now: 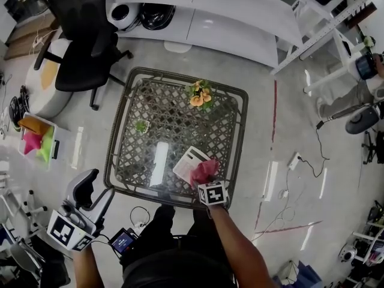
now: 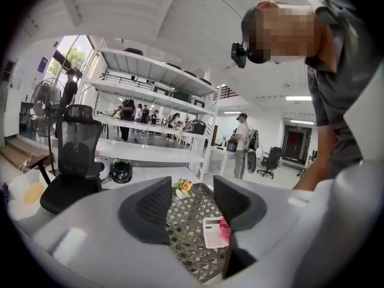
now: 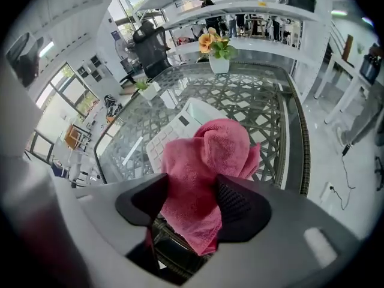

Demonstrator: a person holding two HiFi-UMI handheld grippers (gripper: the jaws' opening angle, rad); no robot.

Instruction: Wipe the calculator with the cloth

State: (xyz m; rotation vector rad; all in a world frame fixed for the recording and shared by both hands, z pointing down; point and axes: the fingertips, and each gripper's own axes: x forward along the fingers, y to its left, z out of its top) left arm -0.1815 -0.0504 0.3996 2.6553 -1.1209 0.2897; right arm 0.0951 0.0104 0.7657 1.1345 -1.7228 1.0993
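Two jaws of the right gripper (image 3: pixel 191 200) stand spread wide. The crumpled pink terry cloth (image 3: pixel 207 155) runs between them, and as far as I can judge the pads lie beside the fabric without pinching it. The cloth sits in a heap on the near end of the flat white calculator (image 3: pixel 171 137). In the head view the calculator lies at about 5 o'clock on the square wicker table with a glass top (image 1: pixel 115 155), close to the rim and well apart from the small pot of orange flowers (image 1: pixel 201 95) at 12 o'clock.

I think the wiping itself is not yet begun. To do it well, the jaws should close low on the heap, so that a broad fold stays under the pads. The fold should then be pressed on the keys lightly. The strokes should go along the long side of the calculator, toward 11 o'clock, where most of its face is still uncovered. The calculator is probably light and the glass is smooth, so it may slide or turn; slow strokes should help against this.

The right forearm reaches out from the body at 6 o'clock, and its gripper points steeply down over the cloth with the marker cube on top. The left gripper (image 1: pixel 89 182) hangs off the table at 7 o'clock, nearly level, and looks toward the table. Its jaws are apart, with nothing between them.
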